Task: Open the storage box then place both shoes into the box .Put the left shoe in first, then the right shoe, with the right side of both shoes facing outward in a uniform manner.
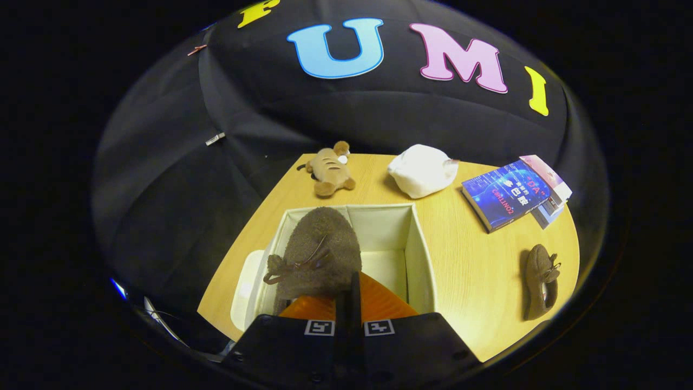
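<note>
A white fabric storage box [417, 254] stands open on the wooden table. My gripper [349, 295] is shut on the heel end of a brown suede shoe [319, 249] with a bow, holding it over the left part of the box with its toe pointing away. The shoe hides the box's left inner side. A second brown shoe [540, 279] with a bow lies on the table to the right of the box, apart from it. A white lid [244, 290] lies flat against the box's left side.
Beyond the box lie a tan plush toy [330, 172], a white cloth lump [422, 170] and a stack of books [514, 192] at the far right. Bare table [471, 271] stretches between the box and the second shoe.
</note>
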`<state>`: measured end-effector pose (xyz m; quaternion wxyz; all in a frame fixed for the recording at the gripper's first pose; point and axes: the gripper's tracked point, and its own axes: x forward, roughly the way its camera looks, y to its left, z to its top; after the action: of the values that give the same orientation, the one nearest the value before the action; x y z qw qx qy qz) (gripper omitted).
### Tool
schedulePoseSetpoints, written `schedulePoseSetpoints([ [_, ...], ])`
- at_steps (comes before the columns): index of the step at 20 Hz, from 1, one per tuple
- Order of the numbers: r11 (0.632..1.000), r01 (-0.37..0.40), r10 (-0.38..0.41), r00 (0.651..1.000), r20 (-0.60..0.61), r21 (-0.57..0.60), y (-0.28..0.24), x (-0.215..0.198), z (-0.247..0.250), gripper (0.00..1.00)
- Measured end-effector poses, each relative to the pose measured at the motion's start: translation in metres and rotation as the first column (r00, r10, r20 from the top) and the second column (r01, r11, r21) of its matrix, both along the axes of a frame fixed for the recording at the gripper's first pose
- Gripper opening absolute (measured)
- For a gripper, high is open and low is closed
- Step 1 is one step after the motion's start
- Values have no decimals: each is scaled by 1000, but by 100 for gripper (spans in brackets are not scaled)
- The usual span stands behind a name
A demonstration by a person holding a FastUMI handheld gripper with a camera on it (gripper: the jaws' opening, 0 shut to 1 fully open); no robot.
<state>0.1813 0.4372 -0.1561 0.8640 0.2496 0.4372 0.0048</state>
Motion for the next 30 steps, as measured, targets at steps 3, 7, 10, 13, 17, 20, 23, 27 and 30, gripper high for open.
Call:
schedulePoseSetpoints([
  [3,1000,-3,4,1000,-17,25,17,2,-11,5],
  [7,993,-76,78,997,-25,91,44,-4,-16,53],
  [10,989,-94,94,996,3,114,51,-3,-15,98],
  [13,989,-87,86,996,11,117,44,-1,-13,99],
  [17,991,-94,88,994,61,99,34,-1,1,99],
  [20,991,-107,95,986,140,76,14,-4,28,99],
  [23,992,-117,105,967,230,37,-19,-10,57,99],
  [27,994,-108,95,948,303,27,-71,-31,87,98],
  [30,995,-100,100,943,317,-18,-125,-53,84,98],
])
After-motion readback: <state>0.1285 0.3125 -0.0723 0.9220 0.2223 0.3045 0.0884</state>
